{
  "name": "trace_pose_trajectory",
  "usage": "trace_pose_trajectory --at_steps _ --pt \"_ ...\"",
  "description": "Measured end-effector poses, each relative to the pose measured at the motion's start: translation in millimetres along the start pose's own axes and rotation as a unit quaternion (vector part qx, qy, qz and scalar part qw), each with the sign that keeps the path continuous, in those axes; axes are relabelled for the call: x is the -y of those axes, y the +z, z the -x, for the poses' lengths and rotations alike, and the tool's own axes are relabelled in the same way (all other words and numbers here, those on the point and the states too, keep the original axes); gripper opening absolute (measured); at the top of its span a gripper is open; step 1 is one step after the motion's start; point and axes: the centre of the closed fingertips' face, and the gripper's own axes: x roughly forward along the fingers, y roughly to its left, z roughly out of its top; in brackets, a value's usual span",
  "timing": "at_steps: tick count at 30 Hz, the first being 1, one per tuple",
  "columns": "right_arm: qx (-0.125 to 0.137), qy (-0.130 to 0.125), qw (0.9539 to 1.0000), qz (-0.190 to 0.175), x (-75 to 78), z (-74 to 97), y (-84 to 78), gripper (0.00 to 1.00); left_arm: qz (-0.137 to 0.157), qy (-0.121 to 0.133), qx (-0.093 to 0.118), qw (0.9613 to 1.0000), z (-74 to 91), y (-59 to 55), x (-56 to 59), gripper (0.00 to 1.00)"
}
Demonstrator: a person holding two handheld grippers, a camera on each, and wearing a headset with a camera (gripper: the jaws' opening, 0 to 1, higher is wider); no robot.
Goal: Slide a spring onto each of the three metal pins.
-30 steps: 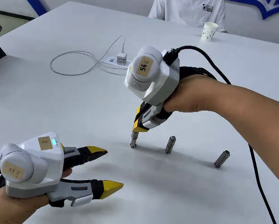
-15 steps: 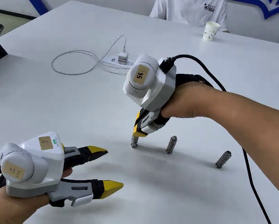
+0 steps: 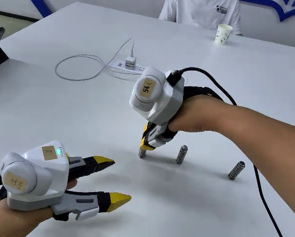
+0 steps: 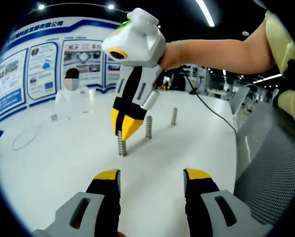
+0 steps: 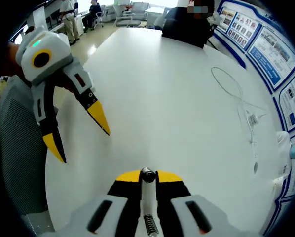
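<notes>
Three coil springs stand upright in a row on the white table (image 3: 63, 113). My right gripper (image 3: 145, 146) points steeply down, its yellow tips shut on the top of the left spring (image 3: 142, 154). From the left gripper view, the right gripper (image 4: 123, 134) pinches the left spring (image 4: 122, 146). In the right gripper view a round metal end shows between the tips of the right gripper (image 5: 147, 175). The middle spring (image 3: 181, 154) and the right spring (image 3: 235, 170) stand free. My left gripper (image 3: 120, 179) hovers open at the near left, holding nothing.
A white power strip (image 3: 125, 64) with a looped white cable (image 3: 78, 69) lies at the back. A paper cup (image 3: 221, 33) stands far right, near a person in a white shirt (image 3: 202, 12). A black cable (image 3: 266, 182) trails from the right gripper.
My right gripper has come down along the left pin, and less of the spring shows below its tips. The left gripper has stayed put and open.
</notes>
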Motion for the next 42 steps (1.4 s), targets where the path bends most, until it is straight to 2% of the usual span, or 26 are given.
trace_pose_trajectory --at_steps 12,29,42 --pt "0.009 -0.003 0.9999 -0.009 0.7 0.7 -1.0 0.16 -0.001 0.001 0.001 1.0 0.7 1.1 -0.8 0.53" --pt "0.044 -0.015 0.9981 -0.041 -2.0 20.6 -7.2 0.22 -0.004 0.003 0.003 1.0 0.2 5.6 0.0 0.55" --pt "0.077 -0.027 0.9945 -0.065 -16.4 37.2 -15.3 0.23 -0.006 0.005 0.003 1.0 -0.3 9.9 -0.2 0.58"
